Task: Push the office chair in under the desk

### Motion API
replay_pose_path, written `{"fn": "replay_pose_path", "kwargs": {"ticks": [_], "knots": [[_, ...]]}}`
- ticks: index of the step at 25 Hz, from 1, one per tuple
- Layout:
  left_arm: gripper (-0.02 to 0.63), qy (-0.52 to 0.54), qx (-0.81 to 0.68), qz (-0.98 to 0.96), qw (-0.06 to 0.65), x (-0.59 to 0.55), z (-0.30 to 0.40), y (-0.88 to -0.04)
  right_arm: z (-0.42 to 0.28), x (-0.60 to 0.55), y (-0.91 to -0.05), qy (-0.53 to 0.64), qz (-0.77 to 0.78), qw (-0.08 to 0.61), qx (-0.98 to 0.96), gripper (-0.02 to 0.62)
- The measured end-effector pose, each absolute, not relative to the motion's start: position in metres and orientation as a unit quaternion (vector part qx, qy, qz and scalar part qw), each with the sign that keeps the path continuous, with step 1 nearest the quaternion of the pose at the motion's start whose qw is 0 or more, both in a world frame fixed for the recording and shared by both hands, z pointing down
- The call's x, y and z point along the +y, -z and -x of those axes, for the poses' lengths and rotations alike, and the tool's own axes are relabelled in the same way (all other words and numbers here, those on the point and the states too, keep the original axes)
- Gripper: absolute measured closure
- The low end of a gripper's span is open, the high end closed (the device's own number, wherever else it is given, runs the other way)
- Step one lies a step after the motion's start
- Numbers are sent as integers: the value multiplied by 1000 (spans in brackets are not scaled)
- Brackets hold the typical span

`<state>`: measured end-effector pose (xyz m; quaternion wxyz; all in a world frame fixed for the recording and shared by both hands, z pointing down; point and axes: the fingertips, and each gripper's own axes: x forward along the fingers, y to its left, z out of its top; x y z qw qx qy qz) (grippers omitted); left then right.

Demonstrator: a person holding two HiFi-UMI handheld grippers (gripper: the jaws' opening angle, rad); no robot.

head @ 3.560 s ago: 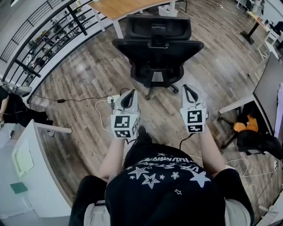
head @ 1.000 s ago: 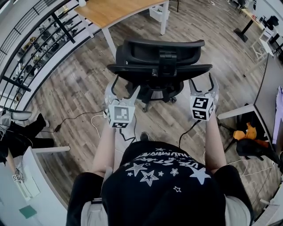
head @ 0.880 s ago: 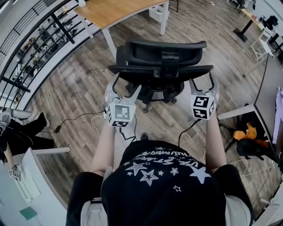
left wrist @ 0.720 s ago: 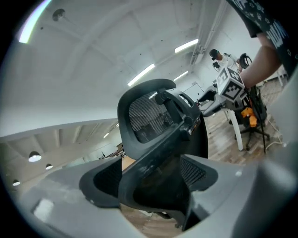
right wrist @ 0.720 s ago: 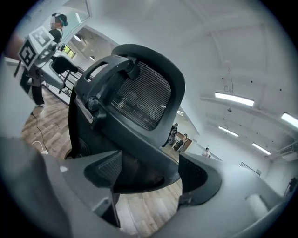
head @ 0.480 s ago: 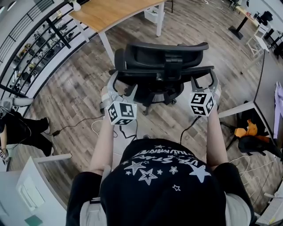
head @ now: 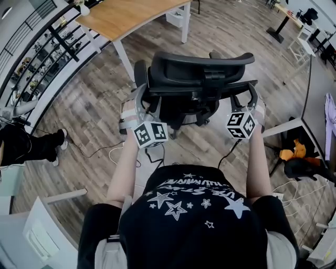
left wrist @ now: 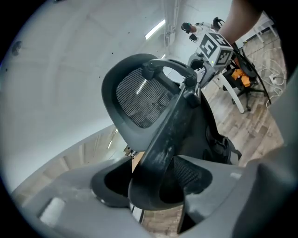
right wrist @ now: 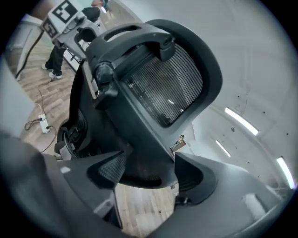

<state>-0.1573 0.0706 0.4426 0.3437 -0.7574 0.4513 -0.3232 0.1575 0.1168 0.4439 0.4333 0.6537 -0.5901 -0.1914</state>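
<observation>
Black item: black mesh-backed office chair [head: 194,79], standing on the wood-plank floor [head: 94,100], backrest toward the person, seat facing away; no part of it is under the desk yet.
Destination: light wooden-topped desk with white legs [head: 126,16], beyond the office chair and off toward the picture's left; its near white leg [head: 122,58] stands close to the chair's left flank.
Left gripper [head: 143,102]: set on the left edge of the backrest; its jaws have just been closing. The backrest rim [left wrist: 163,139] lies between them, and both pads appear to bear on it.
Right gripper [head: 245,100]: set on the right edge of the backrest; its jaws have just been closing but are wide apart. The rim sits between them near the tips, apparently not yet clamped.
Step in hand: securing a two-sided hold on the backrest before the push, by my reading.
Method, grip: bring the right gripper's jaws fully onto the rim first, seated deeper than the tips, so both sides carry equal load.
Method, push: drive both sides evenly and level, so the chair rolls rather than tipping its back forward.
Method, steering: bias toward the picture's left, aiming the seat into the opening between the white legs.
Hazard: the chair's base may catch the near white leg; correct early, with small turns.
</observation>
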Motion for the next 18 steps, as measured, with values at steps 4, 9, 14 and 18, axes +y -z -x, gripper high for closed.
{"fn": "replay_pose_path", "kwargs": {"ticks": [4,9,14,18], "knots": [[324,311,447,766,342,71,154,-441,-161,114,-442,186,-678,421,-573,283],[324,313,445,765,345,65,154,-443,-163,111,-441,173,-671,428,-580,314],[324,313,441,768,344,54,150,-444,-167,99,-442,163,-668,441,-576,319],[324,311,438,771,342,39,142,-445,-175,84,-442,152,-667,447,-577,319]]}}
